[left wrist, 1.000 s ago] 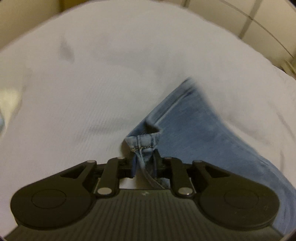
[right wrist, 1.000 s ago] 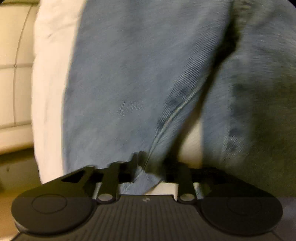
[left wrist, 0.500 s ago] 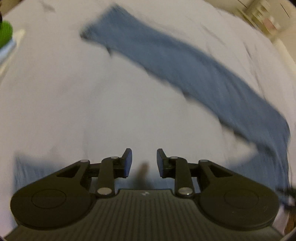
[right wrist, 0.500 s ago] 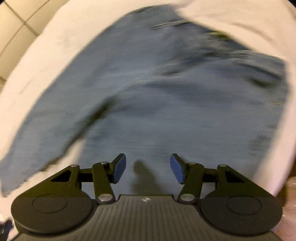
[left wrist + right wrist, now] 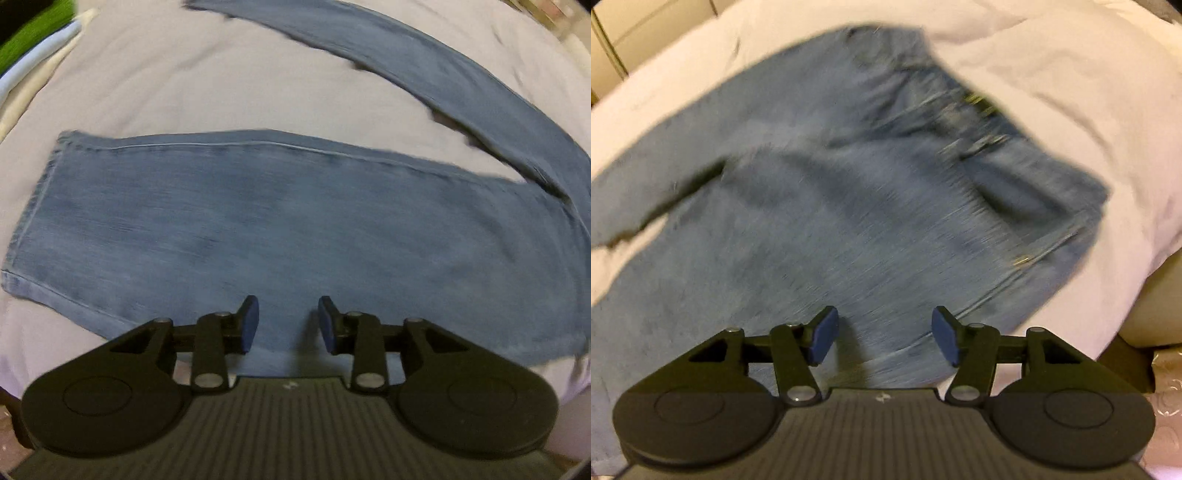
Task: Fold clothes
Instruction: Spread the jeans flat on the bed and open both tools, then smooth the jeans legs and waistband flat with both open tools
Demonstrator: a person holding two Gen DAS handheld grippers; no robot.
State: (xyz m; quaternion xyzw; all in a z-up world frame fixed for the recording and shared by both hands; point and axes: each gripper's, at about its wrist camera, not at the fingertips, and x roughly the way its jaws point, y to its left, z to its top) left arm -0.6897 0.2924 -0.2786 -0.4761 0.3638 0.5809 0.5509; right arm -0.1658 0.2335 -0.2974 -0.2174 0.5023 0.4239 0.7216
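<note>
The jeans (image 5: 295, 229) lay spread on the bed (image 5: 184, 81), one leg flat across the middle with its hem toward the left edge, the other (image 5: 424, 62) splayed off toward the far right corner, and the waist (image 5: 979, 122) near the bed's right edge in my right view. My left fingers (image 5: 288, 324) hovered over the near leg, their jaws opening with nothing between them; my right fingers (image 5: 882, 334) stood apart and empty above the seat. As I judged it, the step was to bring one leg over the other. To do that well I needed to pinch the stray leg at its hem with the left, pin the waist side with the right, and lay seam on seam, smoothing before letting go, lest the denim bunch at the crotch.
</note>
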